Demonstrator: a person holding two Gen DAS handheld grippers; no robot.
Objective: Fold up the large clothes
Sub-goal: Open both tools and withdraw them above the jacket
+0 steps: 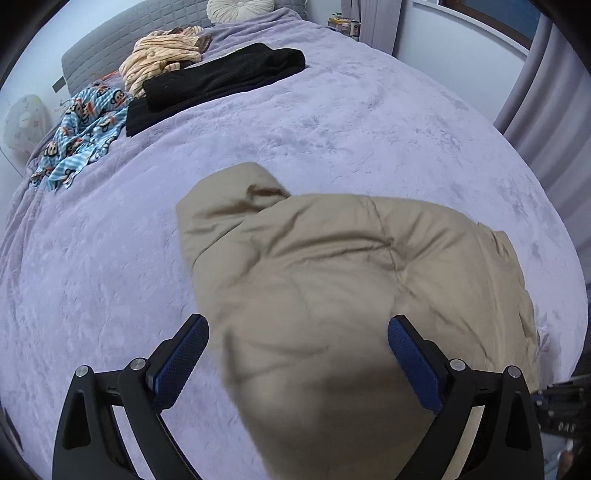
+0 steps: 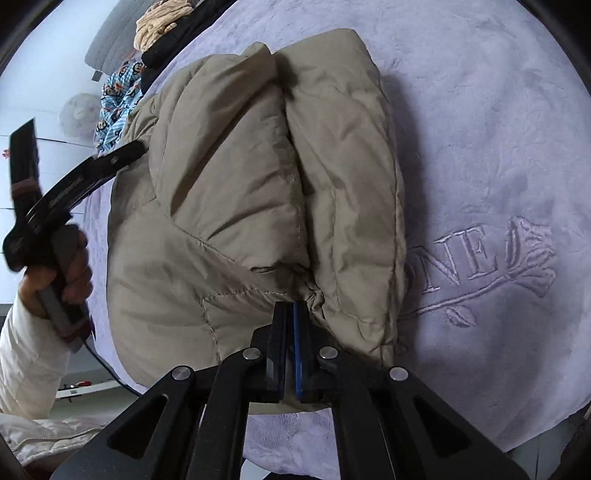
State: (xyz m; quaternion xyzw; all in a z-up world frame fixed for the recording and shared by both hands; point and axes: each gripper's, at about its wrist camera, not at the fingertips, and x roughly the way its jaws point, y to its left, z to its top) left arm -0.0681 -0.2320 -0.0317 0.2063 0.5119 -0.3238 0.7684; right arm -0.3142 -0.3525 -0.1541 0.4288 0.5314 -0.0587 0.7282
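While my right gripper [image 2: 290,314] is pinching its two pads tight together at the near hem of the tan padded jacket [image 2: 258,192], I cannot tell whether a thin fold of fabric is caught between them, since the pad tips are sitting right against a puckered seam. That one jacket is lying bunched in two puffy lobes on the lavender blanket [image 2: 480,147] near the bed's near edge, partly covering an embroidered word whose first letters are being hidden, so only "NE" and a stitched rose are showing. My left gripper [image 1: 297,332] is hanging over the same jacket [image 1: 351,277] with its two blue pads [image 1: 184,354] spread wide apart, touching nothing; the cloth nearest that lens is blurring badly. From the right view I am seeing the left tool only in part, gripped by a hand [image 2: 62,273] in a pale sleeve. Toward the far left corner of the bed, three other garments are lying together: one black piece [image 1: 221,81], one tan striped piece [image 1: 162,59] and one blue monkey-print piece [image 1: 81,129], its lower end trailing over the bed's left edge. One round cream cushion [image 1: 240,9] is being cut off at the headboard end.
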